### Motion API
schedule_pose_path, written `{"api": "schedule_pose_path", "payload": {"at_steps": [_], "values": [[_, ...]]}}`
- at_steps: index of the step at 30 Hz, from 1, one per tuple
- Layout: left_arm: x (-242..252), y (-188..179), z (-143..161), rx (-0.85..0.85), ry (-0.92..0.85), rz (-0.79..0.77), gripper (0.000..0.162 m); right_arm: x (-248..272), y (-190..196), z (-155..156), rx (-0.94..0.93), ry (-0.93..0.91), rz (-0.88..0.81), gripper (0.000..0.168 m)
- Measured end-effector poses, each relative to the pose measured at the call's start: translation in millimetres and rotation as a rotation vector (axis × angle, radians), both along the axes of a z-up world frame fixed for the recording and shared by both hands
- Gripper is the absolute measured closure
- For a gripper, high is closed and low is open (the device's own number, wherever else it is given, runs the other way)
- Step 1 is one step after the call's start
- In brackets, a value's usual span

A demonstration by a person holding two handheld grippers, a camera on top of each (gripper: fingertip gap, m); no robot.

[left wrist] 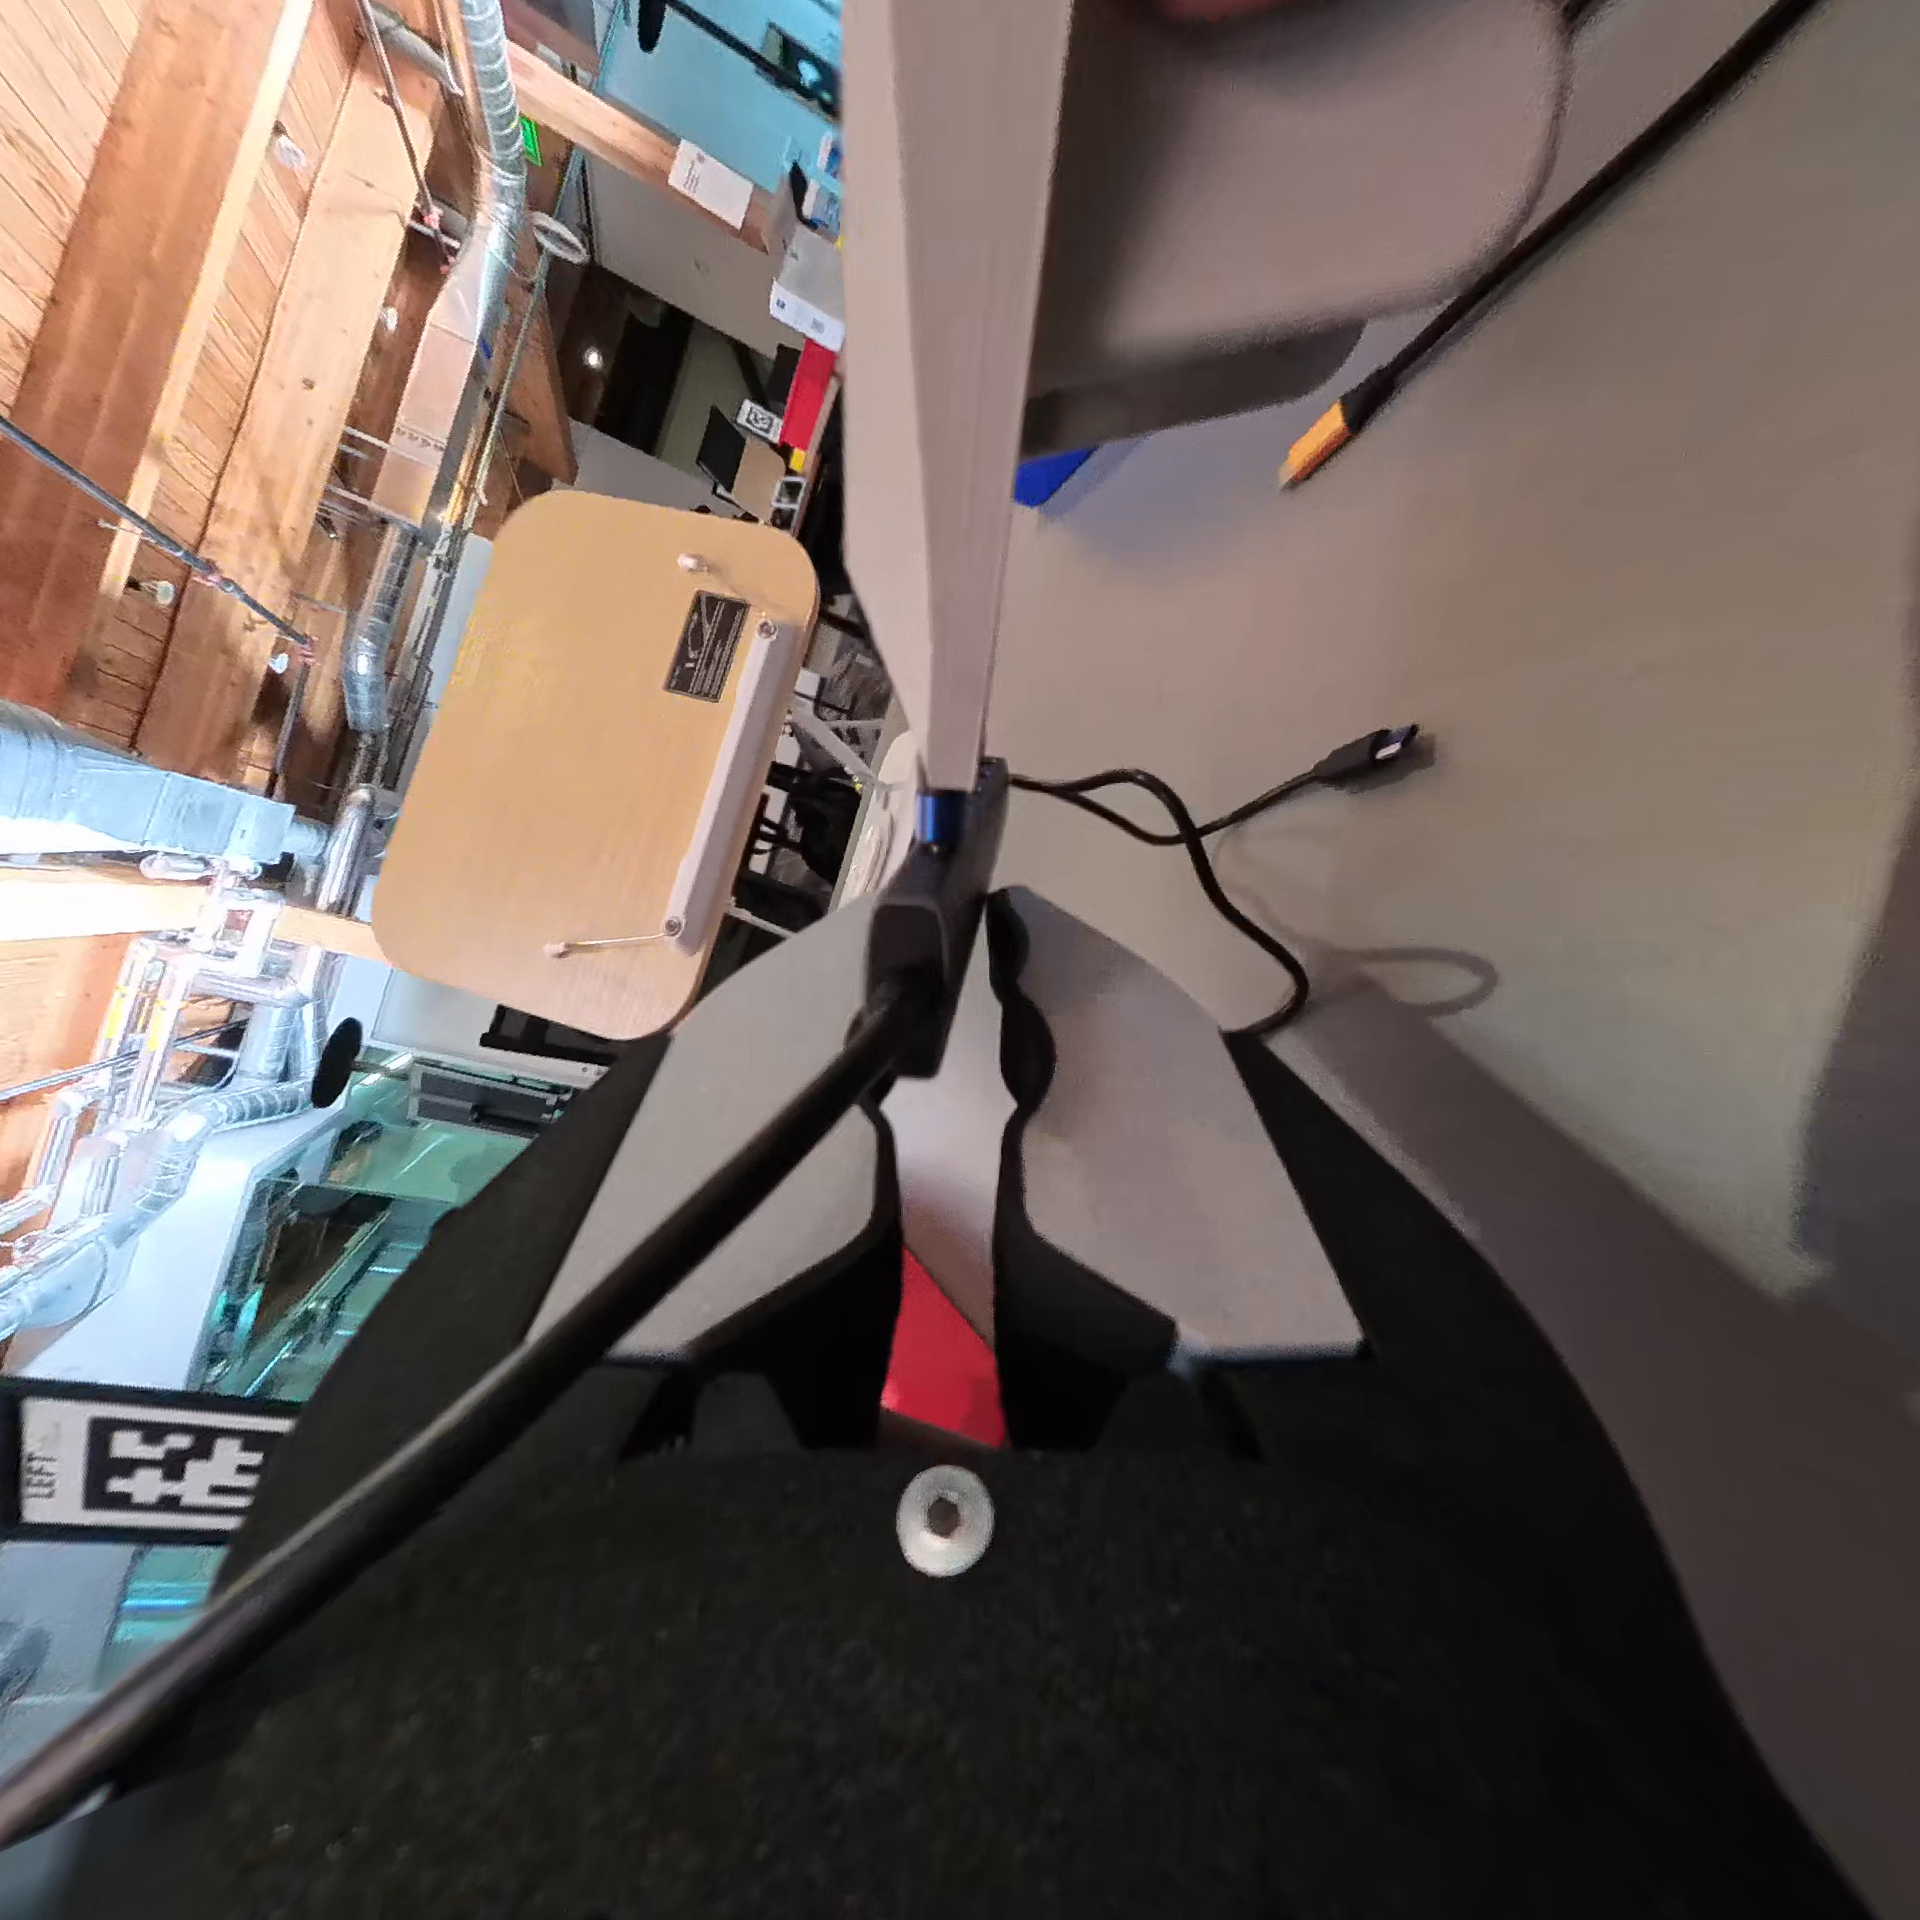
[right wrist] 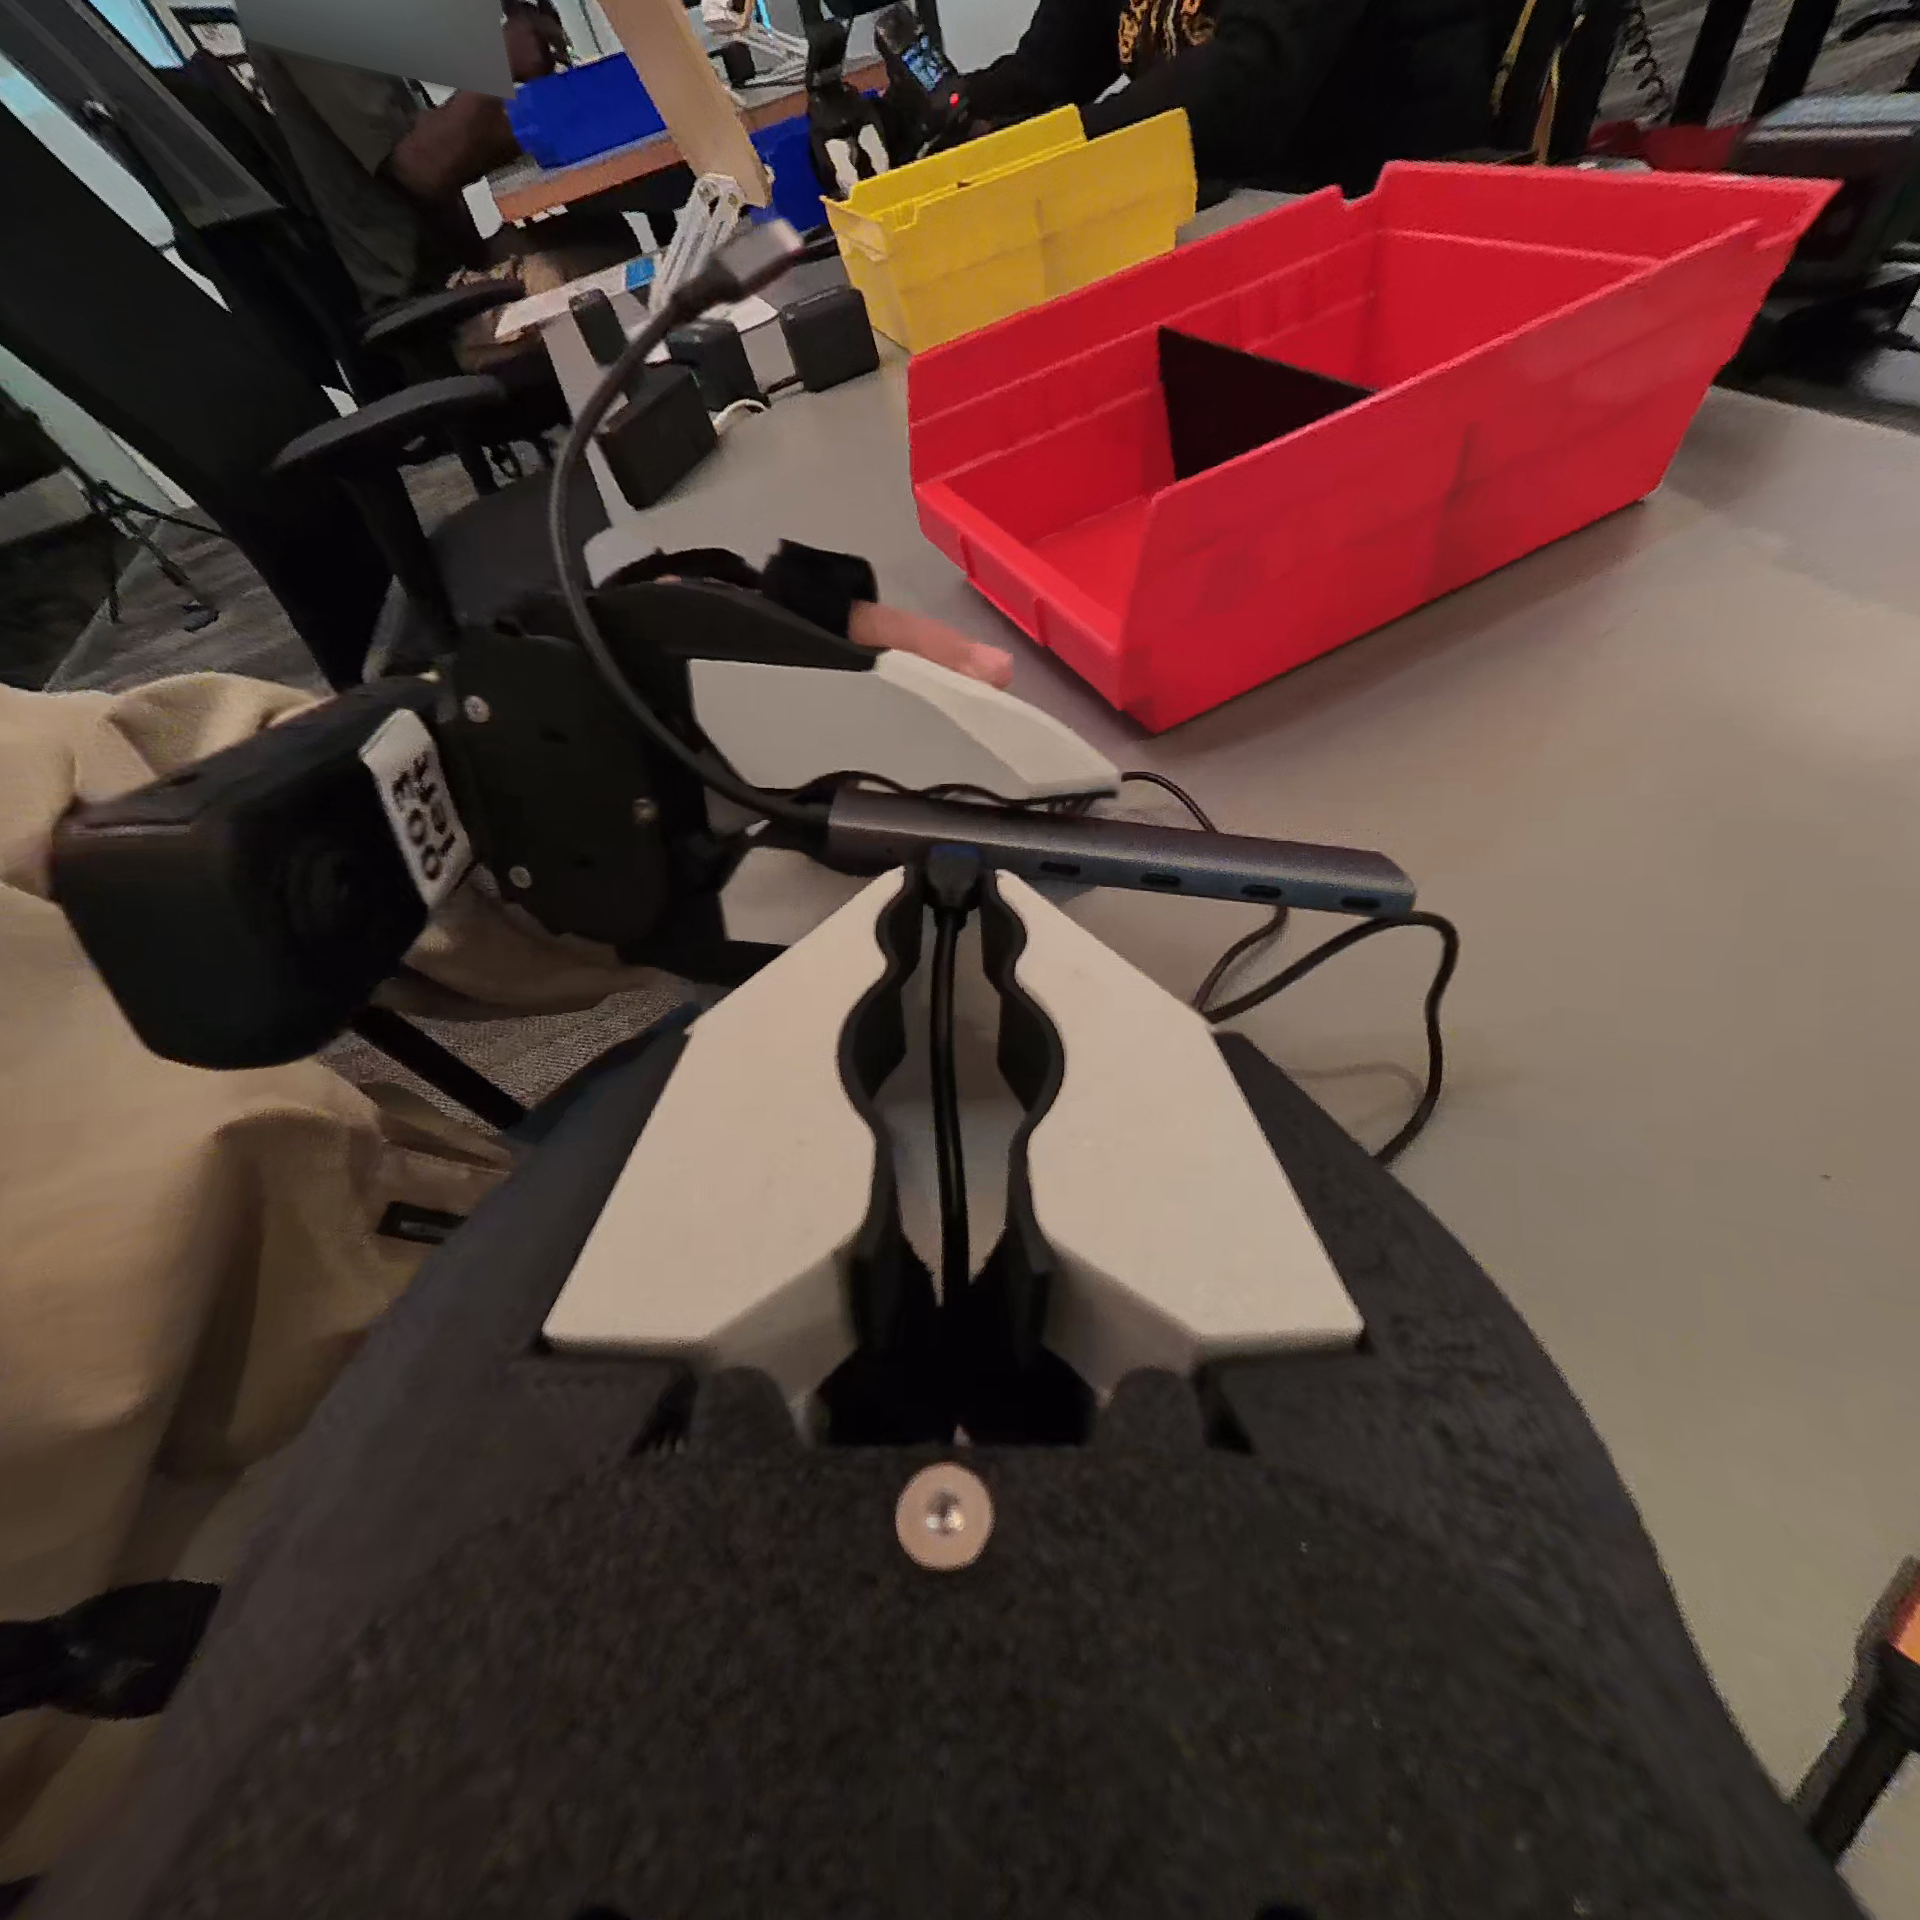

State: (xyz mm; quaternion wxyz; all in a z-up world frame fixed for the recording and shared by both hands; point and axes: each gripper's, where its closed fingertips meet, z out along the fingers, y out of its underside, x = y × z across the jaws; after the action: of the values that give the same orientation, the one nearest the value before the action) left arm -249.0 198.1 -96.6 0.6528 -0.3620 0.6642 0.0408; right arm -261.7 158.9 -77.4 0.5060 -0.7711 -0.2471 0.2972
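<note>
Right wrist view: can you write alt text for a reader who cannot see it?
The right gripper has its jaws shut on a black cable plug at a slim grey metal hub, which the left gripper holds from the other side above a grey table. An open red plastic bin sits behind.

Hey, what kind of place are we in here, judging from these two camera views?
Most likely a shared workshop or lab. Plastic parts bins, red and yellow, sit on a grey worktable, office chairs stand beside it, and exposed metal ducts run under wooden ceiling beams.
</note>
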Motion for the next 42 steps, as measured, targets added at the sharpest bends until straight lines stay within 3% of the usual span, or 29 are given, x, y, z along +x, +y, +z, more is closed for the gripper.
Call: {"api": "schedule_pose_path", "payload": {"at_steps": [9, 11, 15, 18, 22, 25, 28, 31, 36, 42], "values": [[-0.4, -2.5, -7.2, -0.033, 0.035, -0.049, 0.151, -9.8, -1.1, -8.5, -0.049, 0.046, 0.023, 0.158], [-4.4, 0.5, 3.8, -0.046, -0.022, -0.035, 0.151, -8.2, -1.9, 4.2, -0.002, 0.11, 0.056, 0.158], [-30.0, 28.5, 19.4, -0.039, -0.09, 0.054, 0.152, 57.2, 13.2, 34.2, 0.087, 0.217, -0.091, 0.137], [-43.9, 40.3, 31.3, -0.109, -0.191, 0.045, 0.151, 107.1, 21.7, 1.5, -0.013, 0.072, -0.234, 0.141], [-50.0, 43.4, 42.8, -0.254, -0.332, -0.007, 0.151, 103.9, 12.0, -62.9, -0.216, -0.123, -0.228, 0.135], [-51.4, 47.0, 41.6, -0.264, -0.329, 0.019, 0.152, 153.1, 16.9, -59.3, -0.174, -0.266, -0.395, 0.142], [-48.9, 46.7, 37.3, -0.242, -0.296, 0.049, 0.151, 189.8, 9.2, -66.2, -0.262, -0.268, -0.446, 0.134], [-44.1, 46.3, 33.6, -0.222, -0.274, 0.063, 0.151, 184.4, 5.5, -87.7, -0.342, -0.26, -0.44, 0.132], [-41.6, 44.7, 31.8, -0.227, -0.27, 0.062, 0.151, 184.9, 10.8, -108.1, -0.312, -0.485, -0.5, 0.146], [-25.4, 19.1, 33.2, -0.15, -0.262, -0.119, 0.152, 185.8, 19.8, -115.4, -0.302, -0.488, -0.508, 0.161]]}}
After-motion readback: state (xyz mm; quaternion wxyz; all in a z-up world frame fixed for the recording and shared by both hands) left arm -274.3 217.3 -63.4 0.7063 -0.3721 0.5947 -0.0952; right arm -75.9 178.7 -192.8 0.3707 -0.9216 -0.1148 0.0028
